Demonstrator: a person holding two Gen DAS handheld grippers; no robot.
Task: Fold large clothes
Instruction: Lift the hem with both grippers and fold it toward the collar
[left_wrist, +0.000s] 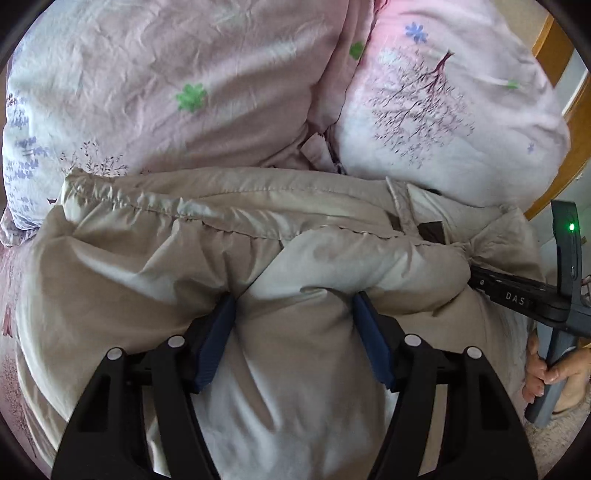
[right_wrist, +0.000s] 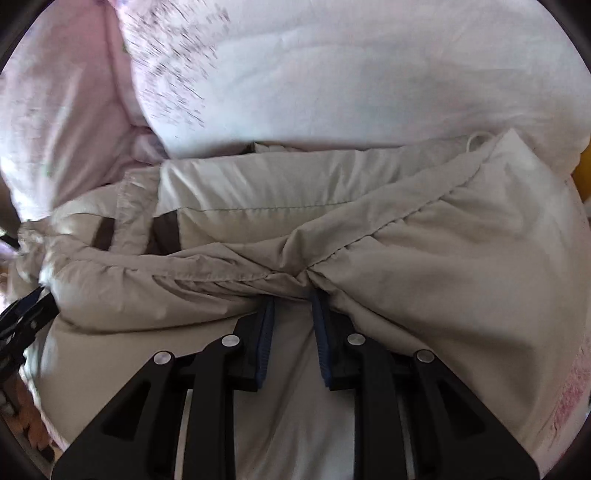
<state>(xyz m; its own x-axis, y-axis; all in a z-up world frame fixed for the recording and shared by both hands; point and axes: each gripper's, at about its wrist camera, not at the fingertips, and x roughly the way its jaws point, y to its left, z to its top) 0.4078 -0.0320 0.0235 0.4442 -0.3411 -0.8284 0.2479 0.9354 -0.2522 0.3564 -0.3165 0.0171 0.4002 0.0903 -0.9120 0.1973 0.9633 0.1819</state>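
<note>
A beige padded jacket (left_wrist: 229, 236) lies bunched on the bed, with brown trim near its middle; it also fills the right wrist view (right_wrist: 443, 236). My left gripper (left_wrist: 295, 299) has its blue pads wide apart with a thick fold of the jacket between them. My right gripper (right_wrist: 292, 295) has its pads close together, pinching a gathered seam of the jacket. The right gripper's body (left_wrist: 517, 295) shows at the right of the left wrist view, held by a hand (left_wrist: 546, 373).
A pink floral duvet (left_wrist: 184, 81) and a pillow (left_wrist: 443, 110) lie behind the jacket. A wooden bed frame (left_wrist: 557, 48) shows at the far right. The left gripper's tip (right_wrist: 22, 314) shows at the left edge of the right wrist view.
</note>
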